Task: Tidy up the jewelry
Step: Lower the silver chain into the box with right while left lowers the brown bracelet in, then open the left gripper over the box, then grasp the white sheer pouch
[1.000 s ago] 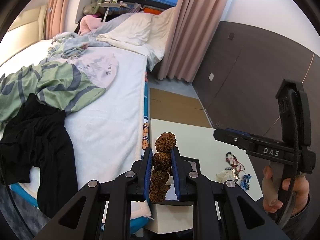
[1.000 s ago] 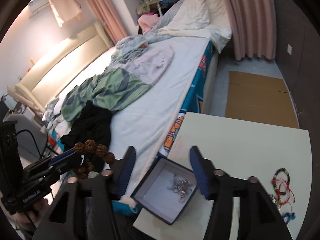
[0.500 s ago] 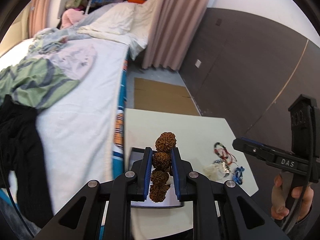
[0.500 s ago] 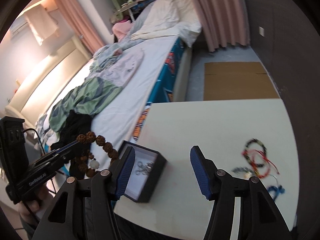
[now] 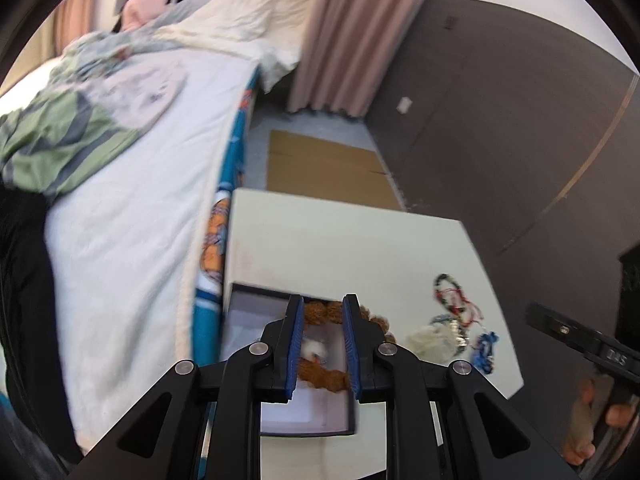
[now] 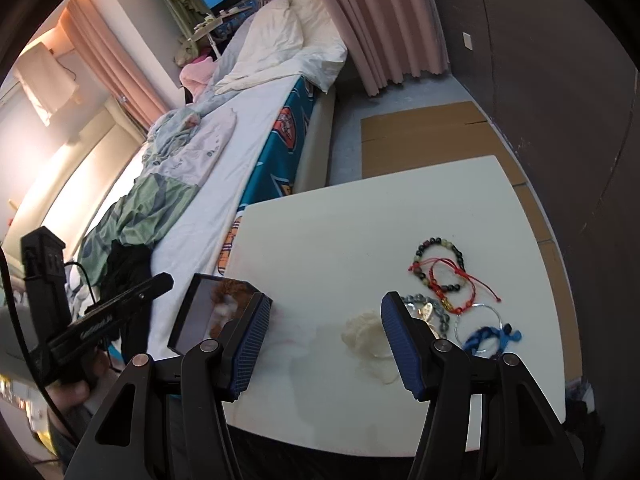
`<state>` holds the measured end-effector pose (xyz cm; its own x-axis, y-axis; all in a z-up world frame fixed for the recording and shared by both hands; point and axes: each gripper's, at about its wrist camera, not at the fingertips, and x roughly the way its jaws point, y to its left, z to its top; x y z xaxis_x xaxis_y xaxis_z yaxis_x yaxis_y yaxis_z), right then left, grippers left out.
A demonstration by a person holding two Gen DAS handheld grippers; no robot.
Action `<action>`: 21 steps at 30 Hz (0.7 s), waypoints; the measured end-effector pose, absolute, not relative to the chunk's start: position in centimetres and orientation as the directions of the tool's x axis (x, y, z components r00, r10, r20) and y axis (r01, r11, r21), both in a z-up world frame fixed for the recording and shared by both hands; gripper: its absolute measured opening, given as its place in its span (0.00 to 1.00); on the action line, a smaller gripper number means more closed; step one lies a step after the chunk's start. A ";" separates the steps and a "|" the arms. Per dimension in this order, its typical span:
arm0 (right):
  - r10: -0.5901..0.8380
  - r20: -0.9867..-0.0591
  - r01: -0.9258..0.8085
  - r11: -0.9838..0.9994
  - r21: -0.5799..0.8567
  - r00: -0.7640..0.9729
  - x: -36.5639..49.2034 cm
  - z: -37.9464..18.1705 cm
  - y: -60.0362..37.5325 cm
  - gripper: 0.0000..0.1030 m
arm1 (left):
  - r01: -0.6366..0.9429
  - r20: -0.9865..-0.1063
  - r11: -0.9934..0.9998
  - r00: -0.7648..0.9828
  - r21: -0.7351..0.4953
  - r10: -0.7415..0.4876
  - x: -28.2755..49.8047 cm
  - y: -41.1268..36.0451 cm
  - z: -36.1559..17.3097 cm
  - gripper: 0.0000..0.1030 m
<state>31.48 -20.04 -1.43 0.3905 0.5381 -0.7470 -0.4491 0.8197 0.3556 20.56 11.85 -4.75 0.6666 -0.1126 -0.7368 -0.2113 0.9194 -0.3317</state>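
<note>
A second ago your left gripper [image 5: 322, 344] held the brown bead bracelet [image 5: 320, 374] upright, pinched between its fingers and raised above the bed edge; now those fingers stand apart and the bracelet lies below them in the open black jewelry box [image 5: 248, 320], no longer clamped. In the left wrist view, part of the bead loop shows between the two blue pads, another part curves out past the right finger toward the box's right edge, and a pale blurred item lies inside the loop. The box sits at the near left corner of the white table [image 5: 320, 240], just beside the bed [image 5: 120, 240]. From the right wrist view, the box [image 6: 188, 320] appears at the table's left edge with brown beads [image 6: 234, 290] visible inside, partly hidden by your right gripper's left finger. Your right gripper [image 6: 326, 344] hangs over the table with its fingers wide apart, holding nothing, and it now looks down on the jewelry more closely than before. Beneath it lies a whitish crumpled lump [image 6: 366, 334], and just to the right a cluster of bracelets: a dark beaded one [image 6: 440, 264], a red cord [image 6: 460, 280] and a blue cord [image 6: 492, 338].
</note>
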 end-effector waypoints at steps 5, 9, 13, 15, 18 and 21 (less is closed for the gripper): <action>0.547 -0.746 -0.445 0.815 0.371 0.379 31.4 -2.1 -20.0 0.57 | -0.241 -0.754 0.912 0.648 -0.332 -0.103 20.2 12.6 -5.2 0.20; 0.554 -0.748 -0.451 0.808 0.379 0.365 31.2 -2.7 -19.7 0.57 | -0.229 -0.763 0.916 0.636 -0.330 -0.116 20.1 12.2 -5.2 0.21; 0.553 -0.749 -0.439 0.812 0.386 0.365 31.0 -3.1 -20.6 0.57 | -0.205 -0.771 0.922 0.623 -0.329 -0.136 20.4 11.1 -5.2 0.37; 0.549 -0.750 -0.419 0.819 0.392 0.370 31.1 -3.4 -21.7 0.57 | -0.187 -0.767 0.927 0.625 -0.325 -0.144 20.5 10.1 -5.1 0.47; 0.530 -0.759 -0.383 0.836 0.392 0.380 31.1 -4.0 -23.6 0.57 | -0.151 -0.766 0.933 0.621 -0.328 -0.169 20.9 8.4 -5.1 0.48; 0.511 -0.765 -0.338 0.853 0.397 0.392 31.1 -4.6 -25.9 0.71 | -0.112 -0.767 0.940 0.613 -0.322 -0.190 21.5 6.6 -5.0 0.48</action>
